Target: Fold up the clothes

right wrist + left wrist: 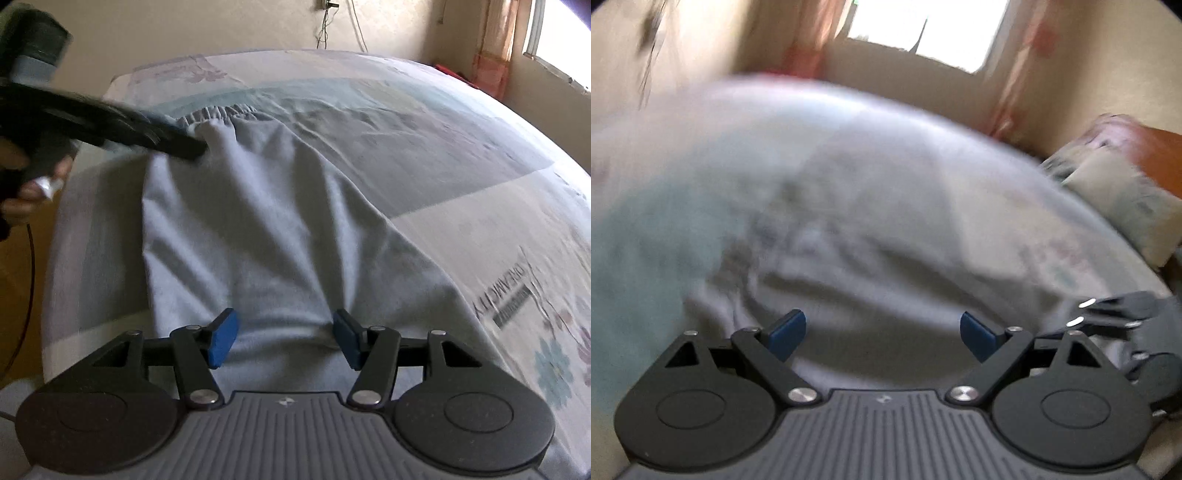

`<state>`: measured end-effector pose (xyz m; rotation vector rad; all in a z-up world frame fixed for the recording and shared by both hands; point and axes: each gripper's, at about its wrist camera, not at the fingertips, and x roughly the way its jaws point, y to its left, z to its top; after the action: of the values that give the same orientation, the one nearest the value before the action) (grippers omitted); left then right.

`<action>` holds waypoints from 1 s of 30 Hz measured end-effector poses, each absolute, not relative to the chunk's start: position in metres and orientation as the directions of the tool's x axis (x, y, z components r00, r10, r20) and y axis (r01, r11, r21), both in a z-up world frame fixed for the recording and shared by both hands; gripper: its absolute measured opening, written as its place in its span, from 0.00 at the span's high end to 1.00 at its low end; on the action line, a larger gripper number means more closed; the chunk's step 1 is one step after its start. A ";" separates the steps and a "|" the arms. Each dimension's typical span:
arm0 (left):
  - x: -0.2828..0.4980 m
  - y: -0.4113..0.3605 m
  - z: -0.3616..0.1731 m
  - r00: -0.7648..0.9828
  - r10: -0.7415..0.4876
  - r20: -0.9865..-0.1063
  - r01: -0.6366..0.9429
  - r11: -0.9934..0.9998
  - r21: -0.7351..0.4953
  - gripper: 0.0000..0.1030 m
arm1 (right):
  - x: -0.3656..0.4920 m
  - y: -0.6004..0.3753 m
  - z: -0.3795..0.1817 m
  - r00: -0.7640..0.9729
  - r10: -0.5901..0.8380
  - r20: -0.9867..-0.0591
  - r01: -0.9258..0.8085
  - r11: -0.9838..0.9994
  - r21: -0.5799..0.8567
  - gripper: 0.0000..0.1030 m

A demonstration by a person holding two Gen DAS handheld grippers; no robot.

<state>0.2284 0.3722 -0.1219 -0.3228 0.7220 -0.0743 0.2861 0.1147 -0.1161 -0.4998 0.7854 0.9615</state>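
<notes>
Lying spread across the bed, the pale blue-grey garment — trousers or a skirt, by the gathered elastic waistband at its far end — looks light, soft and limp, so it should drape and wrinkle wherever it is lifted and will not hold a crease unless smoothed flat. The cloth already shows long ridges running from the waistband toward the near hem. The sturdiest places to take it are probably the waistband, where the fabric is doubled, and the near hem corners.

The right gripper hangs over the near end with its blue pads apart; cloth lies between and below them, but they do not press on it. The left gripper, held in a person's hand, reaches to the waistband's left end; its own camera, badly blurred, shows its fingers spread wide with nothing pinched.

Little stands in the way: pillows sit at one end of the bed, well clear of the garment, and the patterned sheet beneath could bunch up if a pad catches it along with the cloth.
</notes>
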 end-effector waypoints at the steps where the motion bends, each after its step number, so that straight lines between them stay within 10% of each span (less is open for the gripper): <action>1: 0.225 0.371 -0.129 0.741 -0.185 -0.645 -0.048 0.944 -0.326 0.12 | 0.285 0.112 -0.116 0.339 0.525 -0.781 -0.863 0.503 -0.036 0.36; 30: 0.206 0.312 -0.095 0.752 -0.220 -0.621 0.191 0.975 -0.113 0.10 | 0.308 0.006 -0.102 0.449 0.434 -0.781 -0.656 0.754 0.042 0.13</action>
<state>0.2056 0.3123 -0.0945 -0.0432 0.6833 -0.2244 0.3078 0.0065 -0.1020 -0.2835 0.8721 0.6853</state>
